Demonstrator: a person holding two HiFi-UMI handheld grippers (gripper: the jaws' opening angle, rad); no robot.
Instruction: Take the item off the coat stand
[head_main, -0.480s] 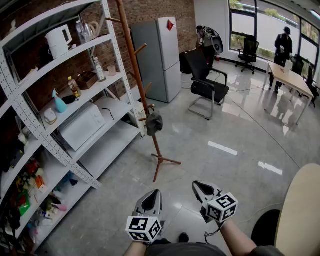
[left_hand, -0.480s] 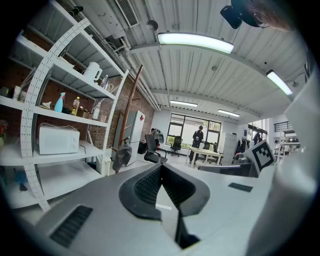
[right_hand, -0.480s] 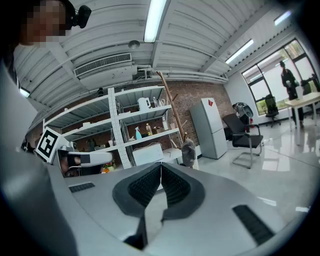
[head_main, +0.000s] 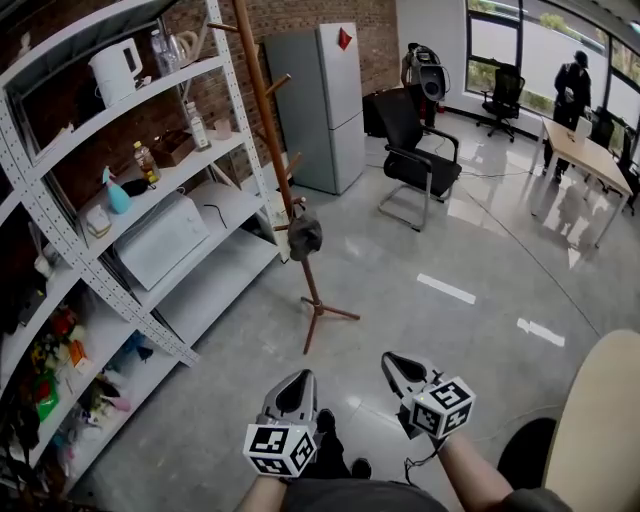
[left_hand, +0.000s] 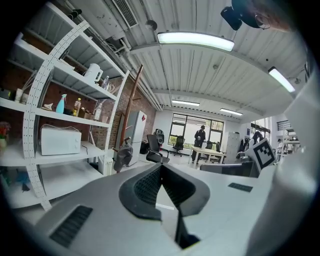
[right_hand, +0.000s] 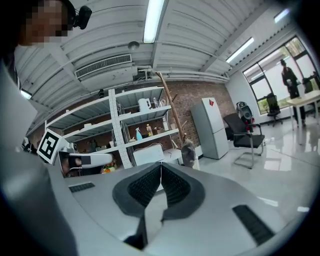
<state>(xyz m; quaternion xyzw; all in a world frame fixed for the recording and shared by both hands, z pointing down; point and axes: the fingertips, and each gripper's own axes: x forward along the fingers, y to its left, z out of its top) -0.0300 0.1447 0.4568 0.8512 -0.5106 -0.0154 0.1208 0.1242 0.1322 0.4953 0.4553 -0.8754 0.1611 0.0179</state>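
Left gripper and right gripper both have their jaws together, pads meeting at the tips with nothing between them. They sit side by side at the bottom centre of the head view, held near level and aimed across the floor.

What they aim at is the cap, a dark grey item that looks like a cap, hanging from a low peg of the stand. It shows just above and left of centre in the head view, and small above the closed jaws in both gripper views, well apart from both grippers. The stand is a brown wooden pole that rises out of the top of the frame, with bare pegs higher up and spread feet on the floor.

Just left of the stand, a shelf fills the left side and carries a microwave, bottles and a kettle. Behind the stand, a grey fridge stands against the brick wall, with a black chair to its right. A person stands by a desk at the upper right, and a pale table cuts into the lower right corner.

The task seems to be at its approach step, with the cap untouched on its peg. The next move calls for closing the gap across open floor. One gripper must then part its jaws, close on the cap's cloth, and lift it up and outward so it clears the upward-slanting peg. Pulling sideways might tip the light stand.
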